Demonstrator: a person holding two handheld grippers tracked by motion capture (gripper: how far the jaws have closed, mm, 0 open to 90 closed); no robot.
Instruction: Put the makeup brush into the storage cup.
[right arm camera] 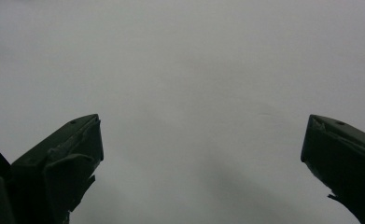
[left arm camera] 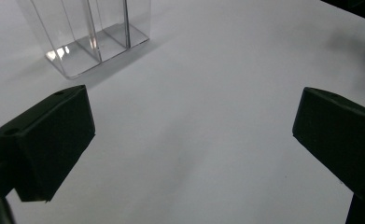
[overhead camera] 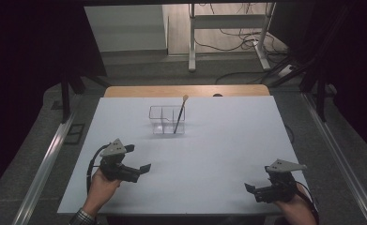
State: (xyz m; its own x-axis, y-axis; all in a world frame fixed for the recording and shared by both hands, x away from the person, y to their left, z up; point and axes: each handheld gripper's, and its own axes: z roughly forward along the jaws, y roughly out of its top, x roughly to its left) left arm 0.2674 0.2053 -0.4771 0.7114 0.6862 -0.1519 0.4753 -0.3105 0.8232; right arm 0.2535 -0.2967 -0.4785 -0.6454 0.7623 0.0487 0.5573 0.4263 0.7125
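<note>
Well, the clear divided organizer (overhead camera: 167, 120) stands toward the far middle of the white table (overhead camera: 228, 140), with a paintbrush (overhead camera: 179, 114) leaning upright in its right compartment (bristle end up); the left gripper (overhead camera: 139, 158) hovers near it, jaws spread wide on nothing; the right gripper (overhead camera: 258, 185) sits well apart at the near right edge, likewise gaping and empty.

Room dim, edges black. White table (overhead camera: 228, 154) evenly lit from above; soft shadows. Right gripper view hazy, possibly out of focus.
</note>
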